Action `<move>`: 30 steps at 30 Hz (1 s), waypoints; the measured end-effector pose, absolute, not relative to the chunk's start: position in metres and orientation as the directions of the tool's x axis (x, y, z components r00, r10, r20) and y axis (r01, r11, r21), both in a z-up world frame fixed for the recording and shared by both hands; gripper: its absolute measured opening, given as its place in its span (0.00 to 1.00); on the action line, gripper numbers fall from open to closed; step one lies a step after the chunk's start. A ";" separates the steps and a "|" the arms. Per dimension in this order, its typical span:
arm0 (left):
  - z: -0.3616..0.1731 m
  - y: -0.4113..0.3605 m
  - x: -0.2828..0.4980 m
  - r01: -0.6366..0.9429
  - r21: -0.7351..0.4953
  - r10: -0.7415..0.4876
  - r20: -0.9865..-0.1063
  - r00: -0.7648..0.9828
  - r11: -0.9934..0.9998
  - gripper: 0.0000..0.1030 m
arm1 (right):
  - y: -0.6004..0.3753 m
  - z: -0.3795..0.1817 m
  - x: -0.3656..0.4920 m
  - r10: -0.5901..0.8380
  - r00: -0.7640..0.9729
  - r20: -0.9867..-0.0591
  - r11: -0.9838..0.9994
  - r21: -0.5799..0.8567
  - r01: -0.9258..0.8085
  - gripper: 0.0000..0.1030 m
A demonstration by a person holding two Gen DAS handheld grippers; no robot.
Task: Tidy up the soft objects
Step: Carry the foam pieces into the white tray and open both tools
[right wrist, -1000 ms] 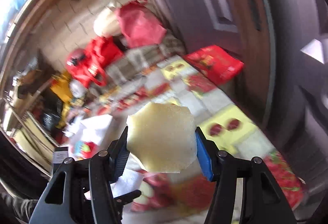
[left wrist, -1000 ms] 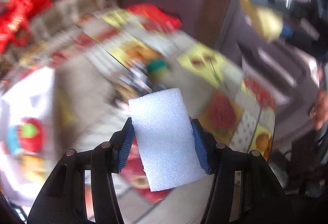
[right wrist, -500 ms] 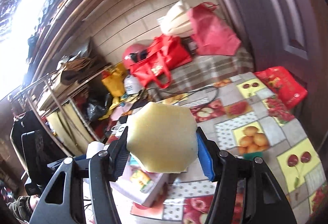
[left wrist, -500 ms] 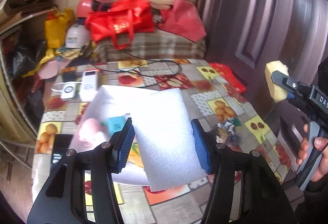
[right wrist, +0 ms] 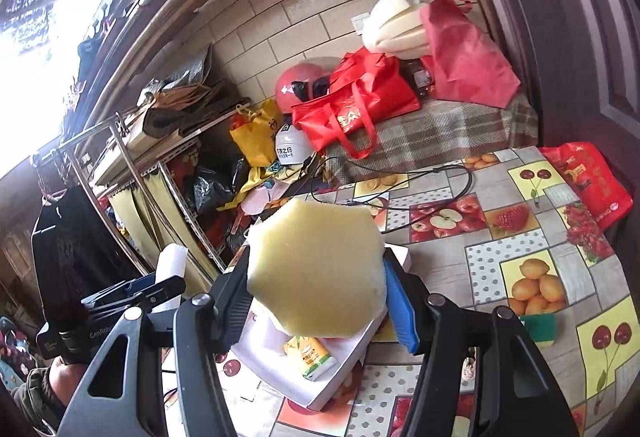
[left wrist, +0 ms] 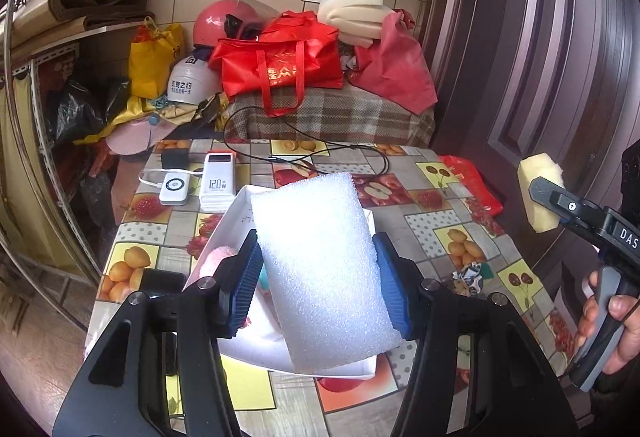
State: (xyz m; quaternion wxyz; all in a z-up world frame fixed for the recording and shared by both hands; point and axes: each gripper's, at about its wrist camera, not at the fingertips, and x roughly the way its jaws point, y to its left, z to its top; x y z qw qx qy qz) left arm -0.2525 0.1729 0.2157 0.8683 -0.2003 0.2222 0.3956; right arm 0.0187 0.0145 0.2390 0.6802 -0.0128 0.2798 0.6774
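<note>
A white foam block (left wrist: 320, 273) sits clenched between the blue pads of the left gripper (left wrist: 318, 281), held in the air above an open white box (left wrist: 236, 213) near the middle of the desk (left wrist: 440, 237). The right gripper (right wrist: 320, 297) grasps a yellow sponge (right wrist: 316, 269) in its jaws, also above that box. Two power banks (left wrist: 200, 183) lie toward the desk's far left corner, a black cable (left wrist: 304, 153) along its far edge.
</note>
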 end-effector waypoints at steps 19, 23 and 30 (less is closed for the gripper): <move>0.191 0.214 -0.262 -0.818 -0.203 0.599 -0.591 0.540 0.538 0.54 | 0.054 0.226 0.004 0.884 -0.113 -0.453 0.047 0.328 -0.944 0.59; 0.179 0.226 -0.253 -0.815 -0.197 0.576 -0.619 0.534 0.545 0.54 | 0.071 0.223 0.003 0.874 -0.116 -0.471 0.042 0.313 -0.949 0.59; 0.154 0.281 -0.204 -0.805 -0.142 0.530 -0.684 0.501 0.577 0.54 | 0.131 0.199 0.006 0.816 -0.198 -0.543 0.021 0.370 -0.929 0.59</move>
